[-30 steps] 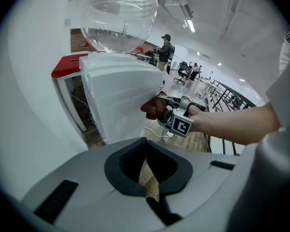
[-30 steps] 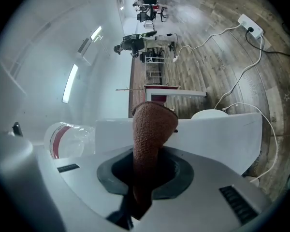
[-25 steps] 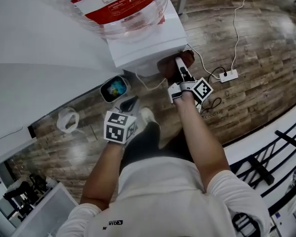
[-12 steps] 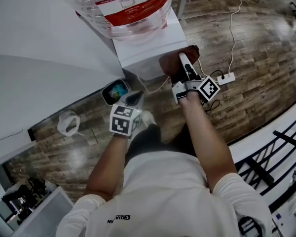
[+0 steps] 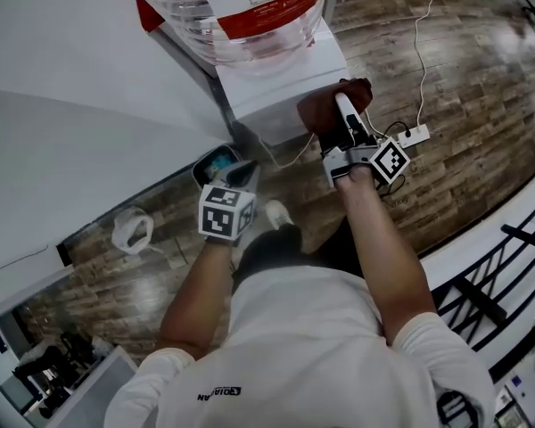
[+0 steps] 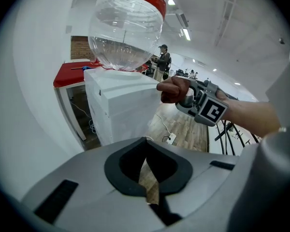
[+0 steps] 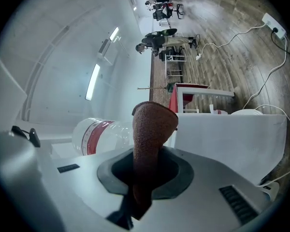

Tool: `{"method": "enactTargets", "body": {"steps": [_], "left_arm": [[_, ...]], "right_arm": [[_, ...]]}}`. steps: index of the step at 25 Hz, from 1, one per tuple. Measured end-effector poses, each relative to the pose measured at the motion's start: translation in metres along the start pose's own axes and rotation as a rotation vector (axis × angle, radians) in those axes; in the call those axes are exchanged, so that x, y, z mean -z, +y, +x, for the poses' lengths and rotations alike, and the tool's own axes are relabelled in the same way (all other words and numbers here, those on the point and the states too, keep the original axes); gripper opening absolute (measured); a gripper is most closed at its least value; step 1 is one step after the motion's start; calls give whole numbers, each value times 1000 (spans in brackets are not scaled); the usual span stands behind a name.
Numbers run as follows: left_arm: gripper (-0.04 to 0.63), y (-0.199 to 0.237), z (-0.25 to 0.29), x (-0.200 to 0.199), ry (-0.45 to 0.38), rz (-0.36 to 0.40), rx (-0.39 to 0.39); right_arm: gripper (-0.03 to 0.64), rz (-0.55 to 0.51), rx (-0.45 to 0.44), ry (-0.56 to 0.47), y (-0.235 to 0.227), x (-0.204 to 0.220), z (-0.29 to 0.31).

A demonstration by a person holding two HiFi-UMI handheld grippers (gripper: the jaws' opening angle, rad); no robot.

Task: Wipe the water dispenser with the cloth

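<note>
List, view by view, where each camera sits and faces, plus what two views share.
Head view: on the person's head, facing steeply down at the water dispenser, both forearms, left tongs, right tongs.
Left gripper view: on the left tongs, shut and empty, facing the dispenser and its bottle; right forearm shows.
Right gripper view: on the right tongs, shut on the brown cloth, facing the dispenser.
Shared: head and left gripper views both show the cloth.

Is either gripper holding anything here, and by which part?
The right gripper pinches the brown cloth by one end; the rest sticks out past its jaws. The left gripper holds nothing, its jaws almost together.
</note>
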State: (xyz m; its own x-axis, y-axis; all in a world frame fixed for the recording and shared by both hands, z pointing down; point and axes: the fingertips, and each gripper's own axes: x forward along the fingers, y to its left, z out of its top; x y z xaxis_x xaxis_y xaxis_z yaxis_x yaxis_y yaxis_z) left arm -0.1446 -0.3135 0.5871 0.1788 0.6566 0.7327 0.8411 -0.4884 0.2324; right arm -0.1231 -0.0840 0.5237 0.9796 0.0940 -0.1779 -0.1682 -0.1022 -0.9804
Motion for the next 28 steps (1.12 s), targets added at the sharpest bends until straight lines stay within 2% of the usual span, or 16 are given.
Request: {"method": "enactTargets", "body": {"steps": [5, 9, 13, 18, 21, 28], "left_arm": [[-11, 10, -6, 8, 1, 13, 7], [-11, 19, -8, 21, 15, 12, 3], [-11, 27, -6, 37, 35, 1, -1], [-11, 46, 0, 54, 81, -7, 1], [-11, 53, 8, 62, 104, 17, 24], [-11, 36, 17, 100, 185, 56, 55]], "right_arm": [[55, -14, 6, -20, -9, 11, -15], [55, -4, 66, -44, -46, 25, -35], [55, 21, 170, -34, -114, 45, -54], [55, 101, 353, 23, -215, 94, -62], [55, 122, 417, 35, -265, 118, -49], [55, 182, 541, 22, -367, 158, -73]]}}
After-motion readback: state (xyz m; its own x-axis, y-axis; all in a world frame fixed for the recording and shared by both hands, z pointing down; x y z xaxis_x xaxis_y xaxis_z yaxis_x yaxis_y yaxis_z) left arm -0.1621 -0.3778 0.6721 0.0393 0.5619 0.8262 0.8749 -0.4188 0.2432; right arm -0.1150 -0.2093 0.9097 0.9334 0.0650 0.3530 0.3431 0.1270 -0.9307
